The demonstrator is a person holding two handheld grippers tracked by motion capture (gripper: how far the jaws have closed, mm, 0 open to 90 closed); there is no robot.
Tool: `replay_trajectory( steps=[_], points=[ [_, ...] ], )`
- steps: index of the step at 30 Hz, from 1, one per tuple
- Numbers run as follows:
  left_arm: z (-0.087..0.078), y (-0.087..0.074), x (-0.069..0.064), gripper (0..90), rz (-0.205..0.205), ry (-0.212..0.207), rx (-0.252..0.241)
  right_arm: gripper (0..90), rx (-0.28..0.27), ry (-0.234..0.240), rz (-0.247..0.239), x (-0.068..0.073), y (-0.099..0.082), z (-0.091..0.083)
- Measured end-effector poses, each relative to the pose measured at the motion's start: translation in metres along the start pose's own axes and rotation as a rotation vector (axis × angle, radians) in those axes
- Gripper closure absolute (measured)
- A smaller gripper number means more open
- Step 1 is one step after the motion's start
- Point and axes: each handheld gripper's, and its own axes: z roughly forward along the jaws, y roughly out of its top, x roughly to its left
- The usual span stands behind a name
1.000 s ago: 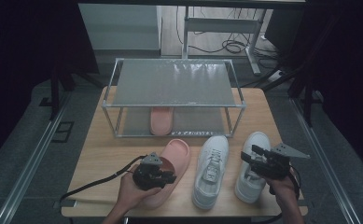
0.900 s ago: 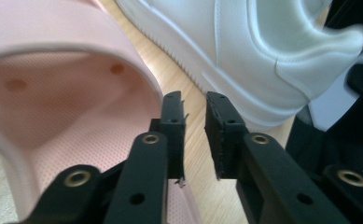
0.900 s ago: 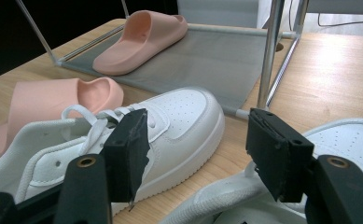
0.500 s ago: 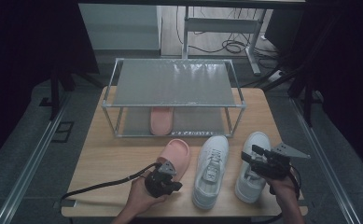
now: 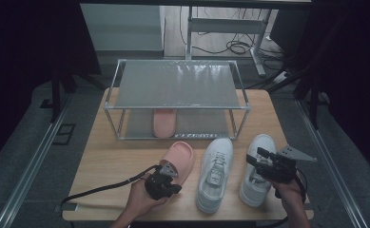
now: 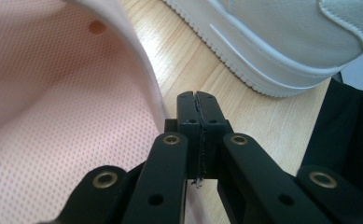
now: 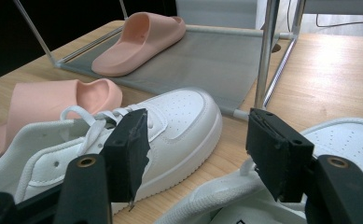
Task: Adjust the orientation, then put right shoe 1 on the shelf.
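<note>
A pink slipper [image 5: 180, 159] lies on the wooden table [image 5: 111, 161] in front of the rack. My left gripper [image 5: 172, 186] is at its heel end, held by a hand. In the left gripper view the gripper [image 6: 198, 100] is shut, pads together with nothing between them, right beside the slipper's rim [image 6: 142, 70]. A white sneaker [image 5: 216, 171] lies to the slipper's right, and a second white sneaker [image 5: 258, 185] lies further right. My right gripper [image 5: 256, 159] hovers open over that second sneaker [image 7: 347, 140]; its jaws [image 7: 198, 140] are wide apart and empty.
A metal-framed shoe rack [image 5: 178, 83] with a grey top shelf stands at the table's far side. A second pink slipper [image 5: 165, 122] rests on its lower shelf [image 7: 207, 60]. A black cable [image 5: 102, 189] trails left from the left gripper. The table's near edge is close to both hands.
The left gripper has slid a little toward the near edge, off the slipper's heel, and its jaws have shut. The right gripper has not moved.
</note>
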Motion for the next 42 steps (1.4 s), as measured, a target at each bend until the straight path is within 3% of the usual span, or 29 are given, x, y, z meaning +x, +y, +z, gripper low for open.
replay_trajectory(
  steps=[4,9,12,18,24,33,35,40,42],
  points=[
    [-0.004,-0.004,0.002,90.0,-0.003,0.034,0.007,39.6,-0.001,0.0,0.003,0.0,0.0,-0.001],
    [-0.007,-0.012,0.008,90.0,-0.025,0.037,0.013,39.6,0.0,-0.001,0.0,0.0,0.0,0.0],
    [-0.01,-0.011,0.009,90.0,-0.02,0.065,0.02,39.6,-0.001,-0.001,0.0,0.0,0.0,0.0],
    [-0.013,-0.012,0.013,89.8,-0.017,0.081,0.03,39.6,0.0,-0.001,0.003,-0.001,0.0,0.0],
    [-0.019,-0.016,0.022,89.9,-0.052,0.064,0.005,39.6,-0.001,-0.001,0.002,0.0,0.0,0.0],
    [-0.028,-0.014,0.018,88.4,-0.066,0.033,-0.061,39.6,0.002,-0.001,0.0,0.0,0.0,0.001],
    [-0.032,-0.014,0.018,85.6,-0.065,0.029,-0.081,39.6,0.001,-0.001,0.0,0.0,0.0,0.0],
    [-0.041,-0.012,0.017,63.0,-0.081,0.045,-0.144,39.6,0.002,0.003,-0.002,0.001,0.0,0.001],
    [-0.043,-0.012,0.018,60.2,-0.086,0.055,-0.159,39.6,0.001,0.003,-0.006,0.001,0.001,0.002]
  ],
)
